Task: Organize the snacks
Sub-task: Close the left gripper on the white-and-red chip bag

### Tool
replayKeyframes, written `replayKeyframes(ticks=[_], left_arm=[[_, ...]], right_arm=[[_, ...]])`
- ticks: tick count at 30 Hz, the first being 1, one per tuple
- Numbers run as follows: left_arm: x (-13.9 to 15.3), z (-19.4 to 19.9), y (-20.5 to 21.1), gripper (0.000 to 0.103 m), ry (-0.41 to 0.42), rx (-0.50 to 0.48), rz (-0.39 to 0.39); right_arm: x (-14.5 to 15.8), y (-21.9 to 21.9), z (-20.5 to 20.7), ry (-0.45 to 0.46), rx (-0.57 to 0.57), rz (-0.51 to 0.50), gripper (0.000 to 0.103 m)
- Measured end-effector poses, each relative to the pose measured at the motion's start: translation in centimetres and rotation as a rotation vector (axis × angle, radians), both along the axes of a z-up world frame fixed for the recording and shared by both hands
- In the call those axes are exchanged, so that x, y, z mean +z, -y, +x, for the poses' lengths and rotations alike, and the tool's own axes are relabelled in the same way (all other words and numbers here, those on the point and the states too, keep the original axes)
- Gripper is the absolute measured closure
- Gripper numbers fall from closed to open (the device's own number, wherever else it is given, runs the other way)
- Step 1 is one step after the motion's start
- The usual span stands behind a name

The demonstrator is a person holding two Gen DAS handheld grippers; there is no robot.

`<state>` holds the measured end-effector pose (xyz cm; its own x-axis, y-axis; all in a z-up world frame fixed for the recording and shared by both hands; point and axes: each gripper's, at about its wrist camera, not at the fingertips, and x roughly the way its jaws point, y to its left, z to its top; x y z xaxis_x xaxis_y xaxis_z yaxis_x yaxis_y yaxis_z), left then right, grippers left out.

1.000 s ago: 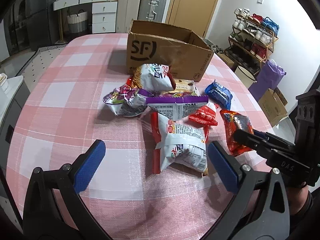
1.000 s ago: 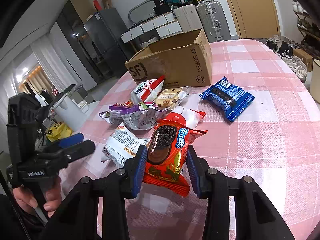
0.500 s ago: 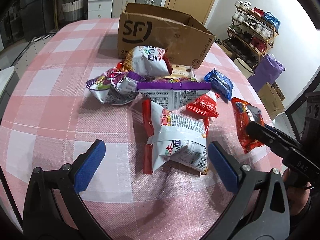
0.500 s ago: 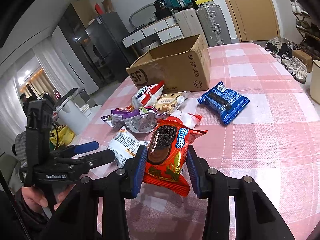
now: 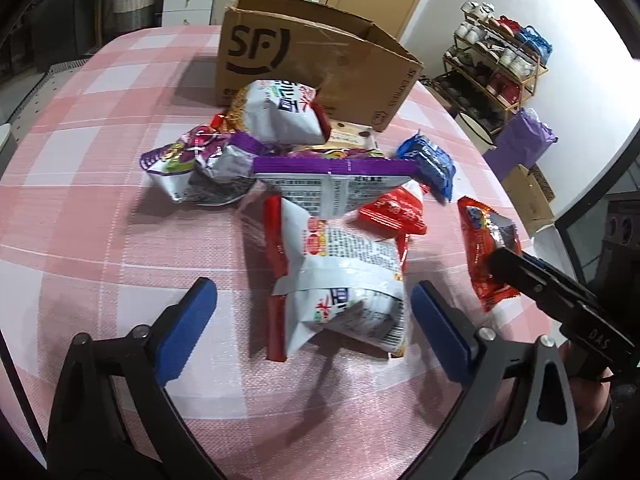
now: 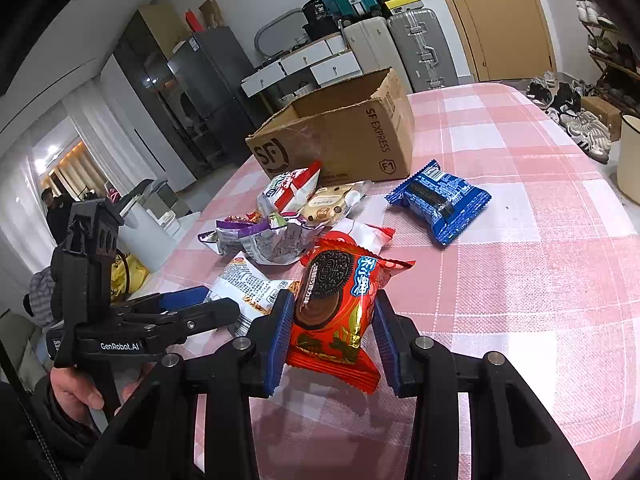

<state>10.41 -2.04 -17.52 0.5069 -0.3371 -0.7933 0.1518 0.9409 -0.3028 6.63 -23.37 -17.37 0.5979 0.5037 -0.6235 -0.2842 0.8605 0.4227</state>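
Observation:
A pile of snack packets lies on the pink checked table (image 5: 100,240) in front of an open cardboard box (image 5: 312,60). My left gripper (image 5: 310,300) points down at a white-and-red snack bag (image 5: 340,272). Its jaws are closing, with the bag's near end between the blue pads and neither pad pressing on it. My right gripper (image 6: 332,330) is shut on a red chocolate-cookie packet (image 6: 336,304) and holds it just above the table. In the left wrist view this packet (image 5: 480,240) shows at the right.
A blue cookie packet (image 6: 440,200) lies alone right of the pile. Purple-and-silver bags (image 5: 332,184), a small red packet (image 5: 392,216) and another white-and-red bag (image 5: 280,112) are heaped against the box. A shoe rack (image 5: 500,60) stands beyond the table's right edge.
My left gripper has dropped and come closer to the white-and-red bag, and its jaws have narrowed a little. The right gripper has stayed still with the red packet.

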Motion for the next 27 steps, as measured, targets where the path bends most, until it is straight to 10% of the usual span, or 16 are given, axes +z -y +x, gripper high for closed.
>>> replayKeyframes(ticks=[7, 17, 27], left_arm=[[-0.1, 0.1, 0.5, 0.019, 0.004, -0.024, -0.029], [-0.1, -0.4, 1.4, 0.062, -0.001, -0.098, -0.068], [0.1, -0.9, 1.2, 0.072, 0.017, -0.109, -0.076]], right_arm=[[-0.1, 0.1, 0.0, -0.004, -0.005, -0.003, 0.063], [0.0, -0.1, -0.1, 0.004, -0.001, -0.011, 0.063], [0.1, -0.1, -0.2, 0.003, -0.005, -0.012, 0.063]])
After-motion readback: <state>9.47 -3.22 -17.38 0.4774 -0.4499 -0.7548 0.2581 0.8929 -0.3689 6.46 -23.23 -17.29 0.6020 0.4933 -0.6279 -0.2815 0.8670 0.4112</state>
